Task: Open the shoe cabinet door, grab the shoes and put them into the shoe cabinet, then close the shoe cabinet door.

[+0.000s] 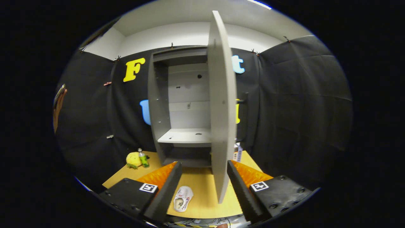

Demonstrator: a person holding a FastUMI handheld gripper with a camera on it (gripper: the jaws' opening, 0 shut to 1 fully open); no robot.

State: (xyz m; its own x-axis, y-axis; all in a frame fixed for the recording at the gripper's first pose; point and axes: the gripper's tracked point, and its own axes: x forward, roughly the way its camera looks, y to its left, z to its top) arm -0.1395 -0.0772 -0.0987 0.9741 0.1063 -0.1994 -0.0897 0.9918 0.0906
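Tongs spread wide, white shoe on table between them, cabinet door open just ahead

So the cabinet door is swung wide open and stands edge-on at about 12 o'clock from the gripper, its lower corner hanging right between the spread, empty fingers, nearer the right one. That's the main thing in the way. Left of the door, around 11 o'clock, the shoe cabinet is wide open: bare shelf with free room above and a lower gap under it. On the table, a shoe lies at 7 o'clock between the fingers; a yellow plush and a green bottle sit off at 10 o'clock, well clear.
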